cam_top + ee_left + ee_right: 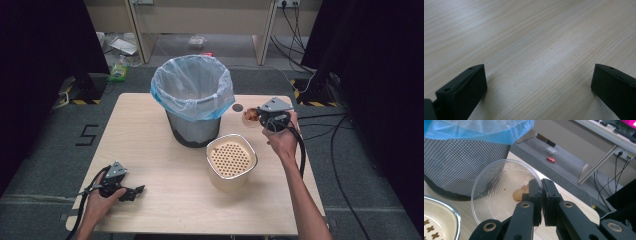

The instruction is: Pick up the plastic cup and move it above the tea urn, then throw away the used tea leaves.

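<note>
At the near edge of the surface (pixel 165 200), the left claw (pixel 539 82) rests low with its jaws wide apart over bare wood. Farther in stands a cream container with a perforated insert (pixel 231 161). Beyond it, beside the lined mesh bin (pixel 194 100), the right claw (pixel 542 195) is clamped on the rim of a clear plastic cup (pixel 499 192) holding a few pale round pieces.

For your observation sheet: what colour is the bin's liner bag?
Translucent pale blue liner bag, clearest in the high view.
</note>
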